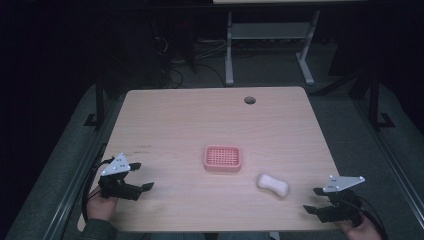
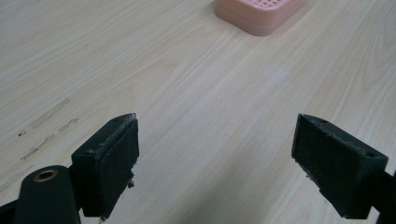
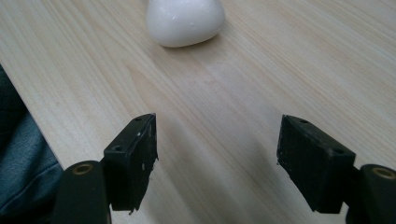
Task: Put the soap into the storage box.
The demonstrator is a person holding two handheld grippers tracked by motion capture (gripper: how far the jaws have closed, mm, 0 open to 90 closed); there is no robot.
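Dark floor and tangled cables surround a pale wooden worktop point(image 1: 175, 120), and the white legs of another table point(image 1: 229, 50) stand behind its far edge. Near that far edge the worktop has a round cable hole point(image 1: 249, 100). Close to the middle sits a pink soap dish point(image 1: 223, 158) with a grid top, empty. A white bar of soap point(image 1: 273, 184) lies on the bare wood just to the right of the dish and nearer the person, apart from it. The left claw point(image 1: 141, 176) is held over the near left corner, jaws spread wide with nothing between them; in the left gripper view only wood grain lies between the pads, and the corner of the dish point(image 2: 254, 14) shows ahead at the top. A few faint dark scuffs point(image 2: 46, 126) mark the wood to the left of that claw point(image 2: 215, 158). The right claw point(image 1: 314, 199) is held over the near right corner, also wide and empty; in the right gripper view the soap point(image 3: 185, 19) lies straight ahead with open wood between it and the claw point(image 3: 217, 156). A grey sleeve point(image 3: 21, 172) shows past the worktop's edge. No writing or label can be read on anything.
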